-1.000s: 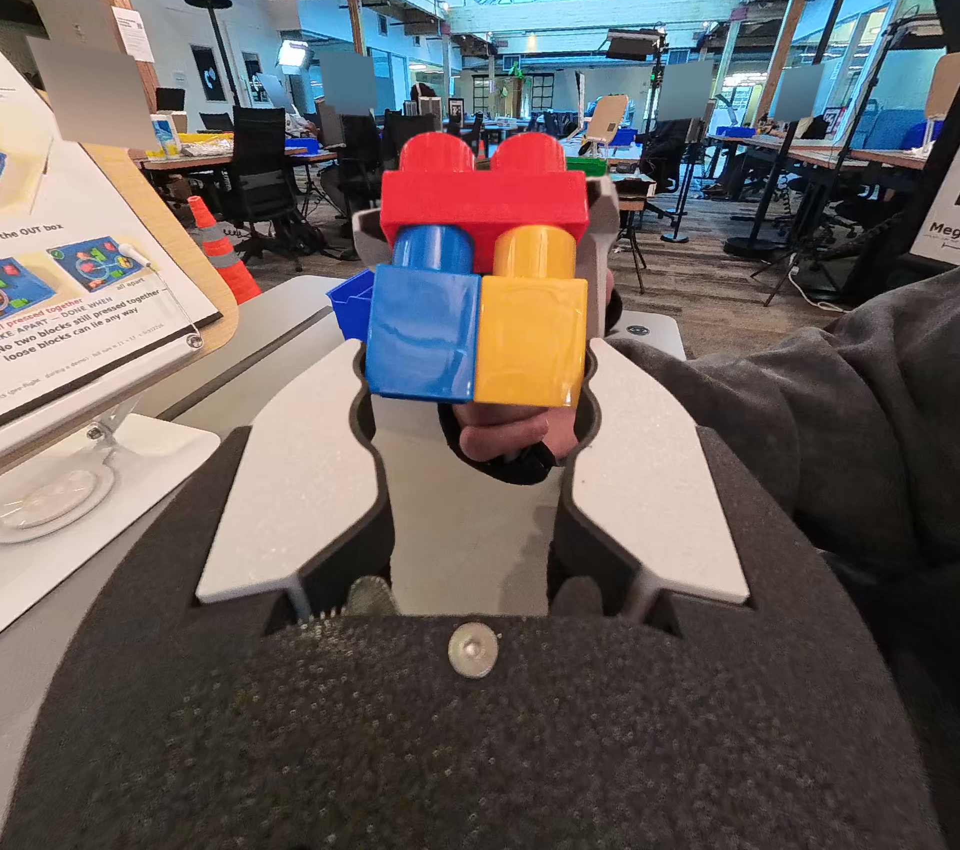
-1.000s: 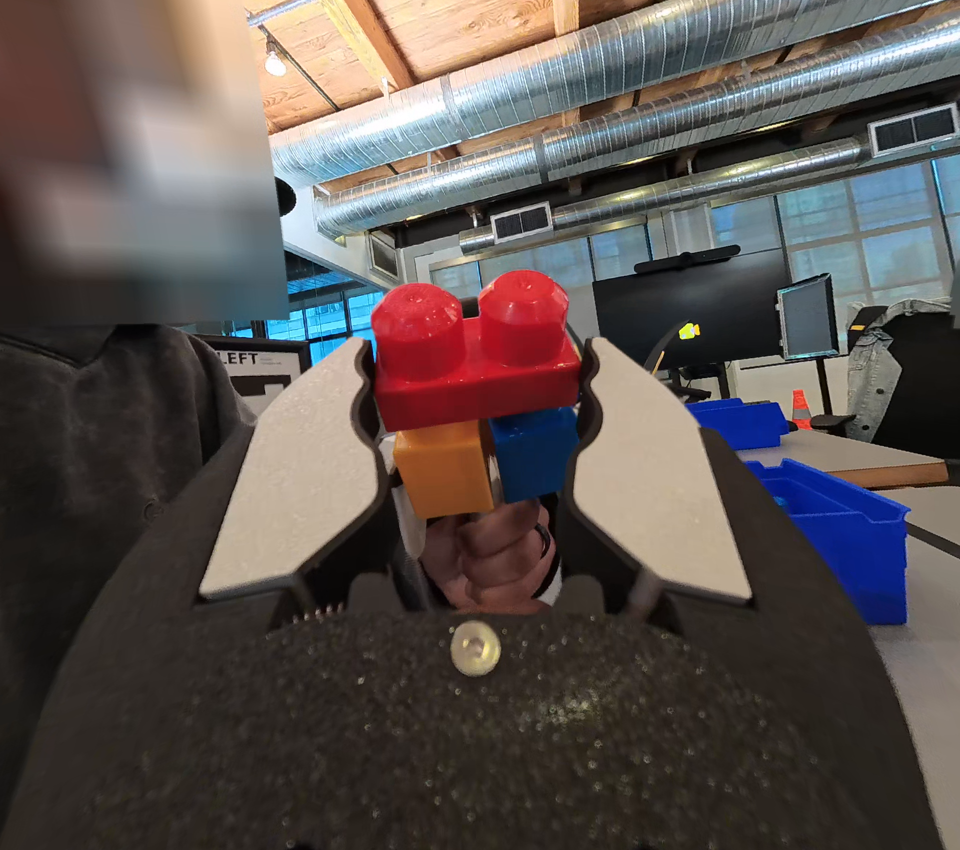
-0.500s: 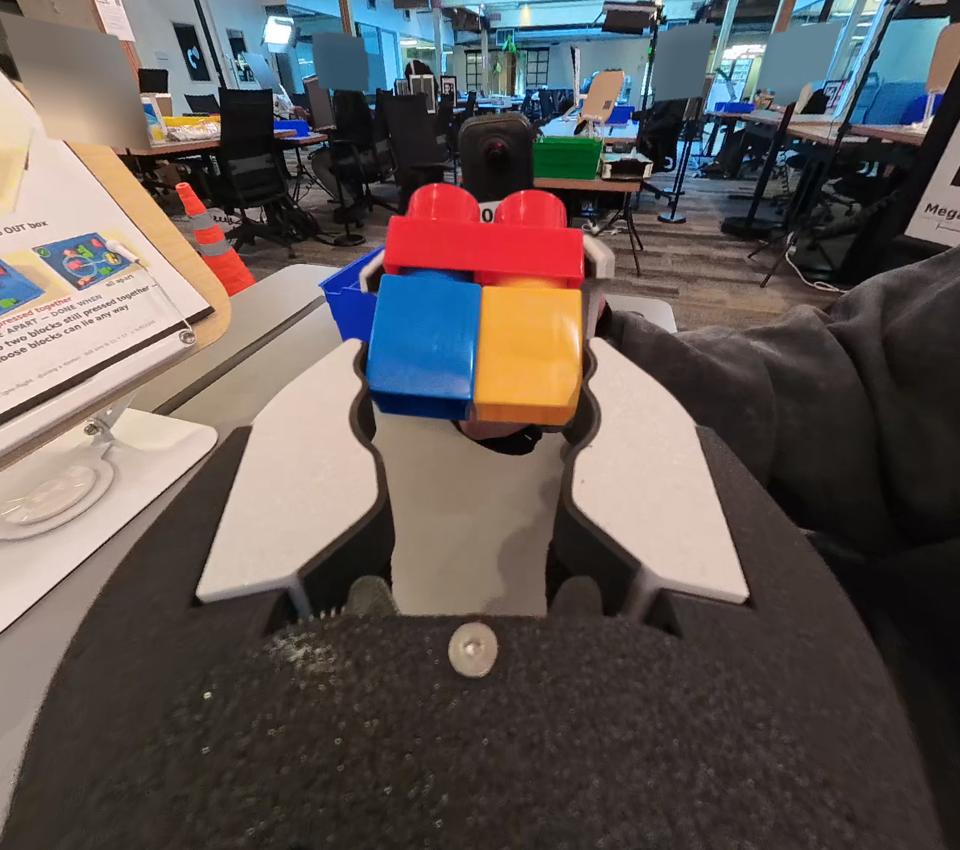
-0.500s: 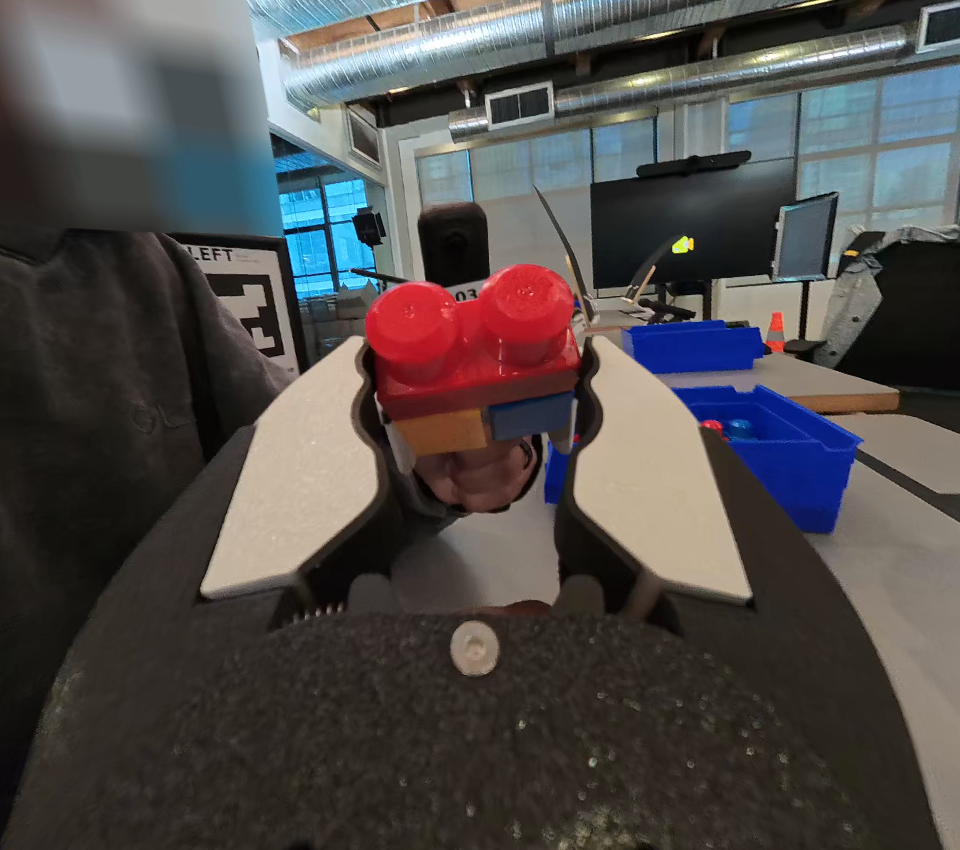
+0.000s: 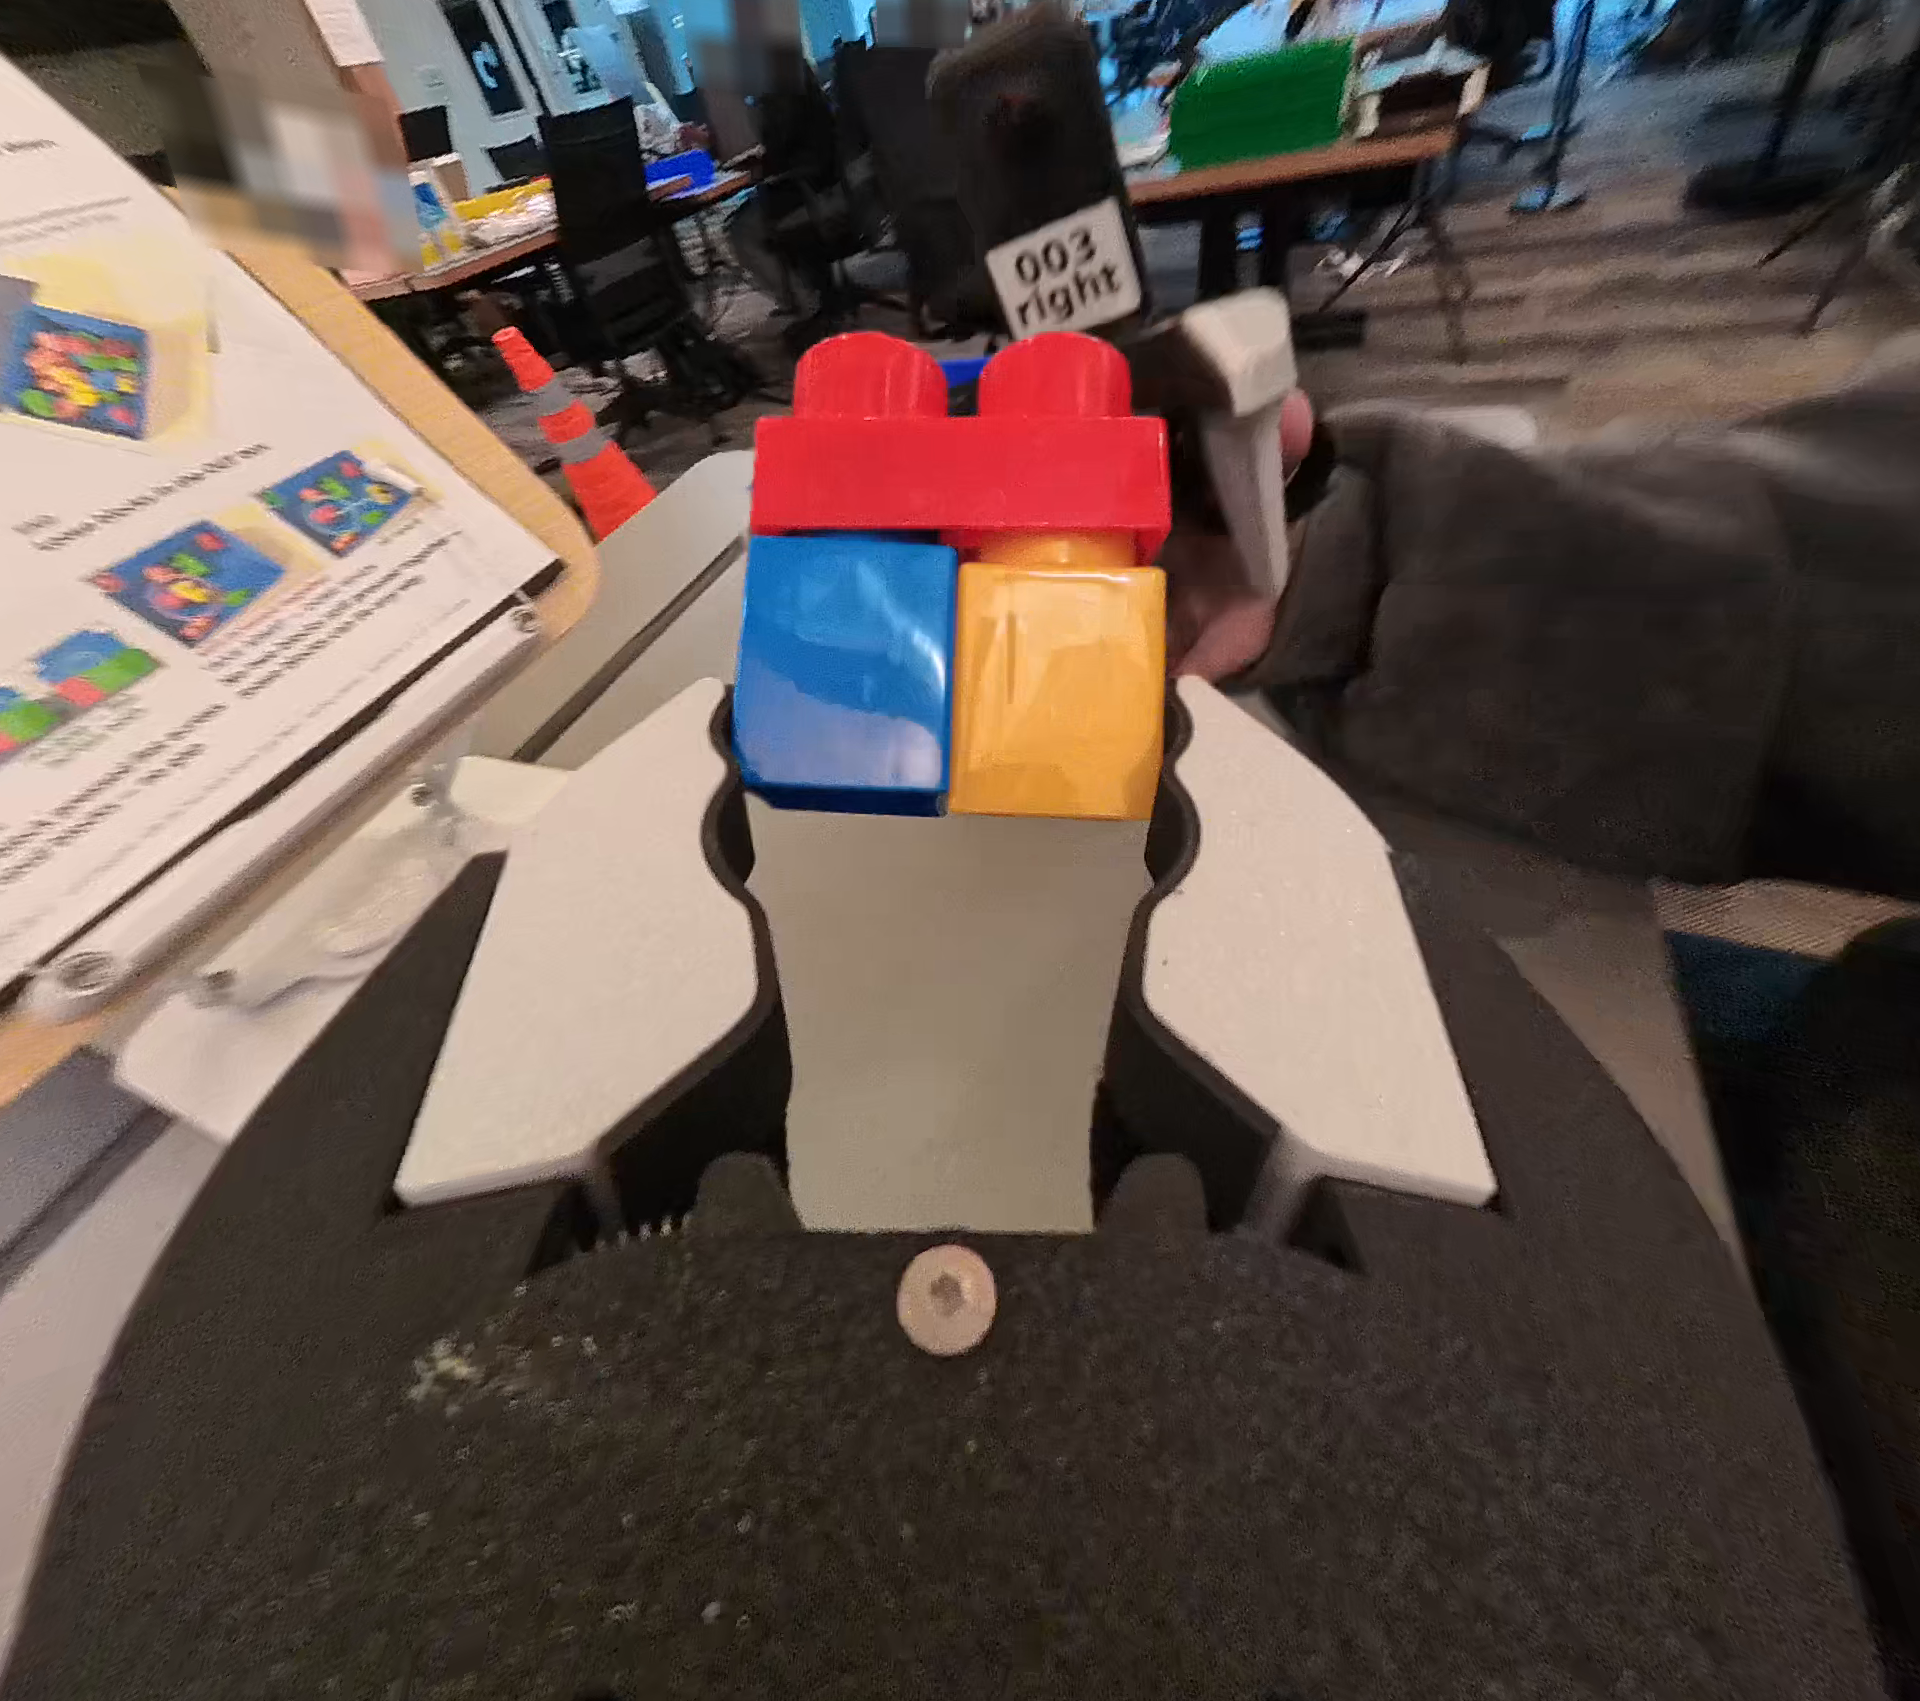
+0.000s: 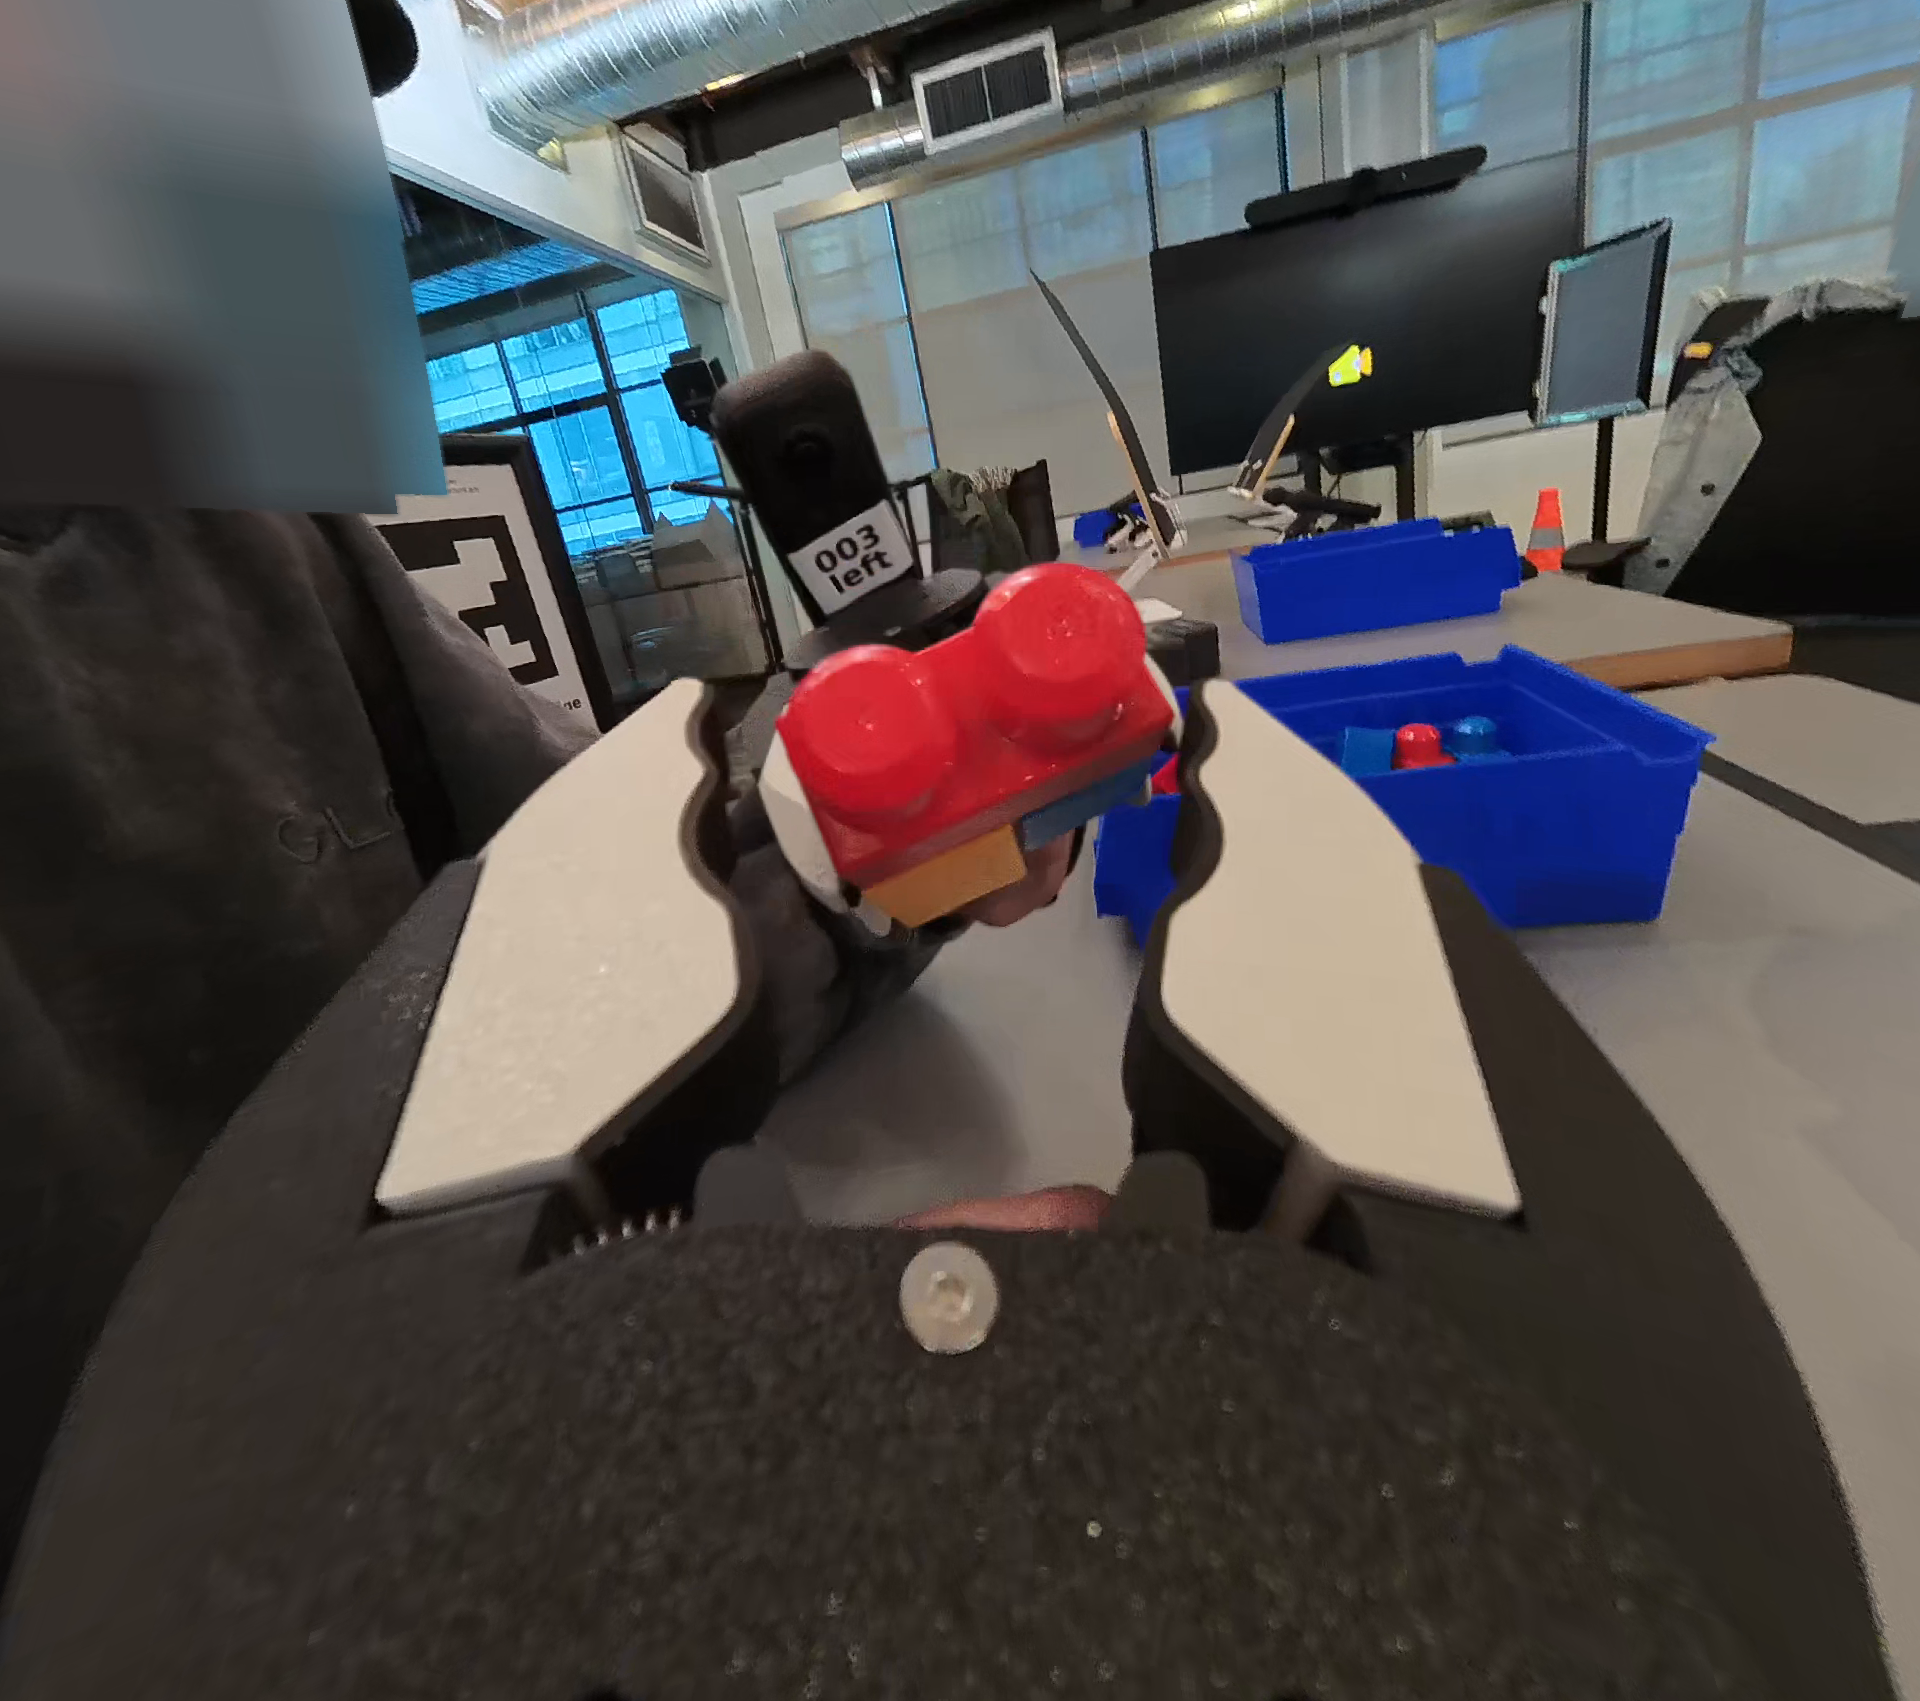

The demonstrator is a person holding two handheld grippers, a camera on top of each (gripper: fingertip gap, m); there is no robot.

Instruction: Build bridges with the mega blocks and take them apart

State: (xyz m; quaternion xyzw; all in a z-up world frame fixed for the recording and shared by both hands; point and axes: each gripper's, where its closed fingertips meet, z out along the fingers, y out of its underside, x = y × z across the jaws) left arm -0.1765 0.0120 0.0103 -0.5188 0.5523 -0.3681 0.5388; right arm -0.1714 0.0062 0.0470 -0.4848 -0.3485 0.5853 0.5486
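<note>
A small bridge is held up above the table: a red two-stud block (image 5: pixel 961 472) sits on a blue block (image 5: pixel 847 675) and a yellow block (image 5: pixel 1055 690). The yellow stud shows a little under the red block. My left gripper (image 5: pixel 951 716) is shut on the blue and yellow pair. In the right wrist view the red block (image 6: pixel 977 716) stands tilted between the fingertips of my right gripper (image 6: pixel 951 716). The jaws stand slightly wider than the block, with a gap on its left. One right gripper finger (image 5: pixel 1242 425) shows beside the red block.
A blue bin (image 6: pixel 1558 830) with loose blocks (image 6: pixel 1418 742) stands on the grey table (image 6: pixel 1714 1080), with a second blue bin (image 6: pixel 1371 591) behind. A slanted instruction board (image 5: pixel 208 560) stands at the left. A grey sleeve (image 5: pixel 1558 612) is at the right. My two grippers' fingertips are within a few centimetres of each other.
The red block went down onto the blue and yellow studs. Both grippers tilted down toward the table. The right jaws widened a little and the red block now sits tilted between them.
</note>
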